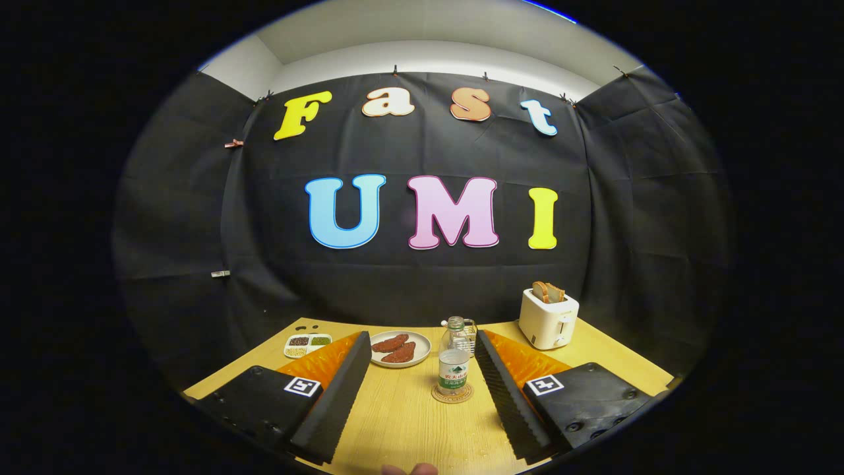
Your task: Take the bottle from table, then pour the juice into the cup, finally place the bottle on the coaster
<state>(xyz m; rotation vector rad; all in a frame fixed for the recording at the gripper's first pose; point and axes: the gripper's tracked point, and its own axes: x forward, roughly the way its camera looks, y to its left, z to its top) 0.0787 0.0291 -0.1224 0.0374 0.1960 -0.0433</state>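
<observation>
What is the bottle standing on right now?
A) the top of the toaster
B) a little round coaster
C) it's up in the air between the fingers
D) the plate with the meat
B: the bottle stands upright on the round coaster on the table, just ahead of the open fingers of the gripper, which do not touch it.

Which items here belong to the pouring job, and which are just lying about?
Job items: bottle, standing on the coaster; glass cup just behind it; tongs, open, bottle between the fingers.

Lying about: toaster holding bread; plate with two reddish pieces; small divided dish.
</observation>
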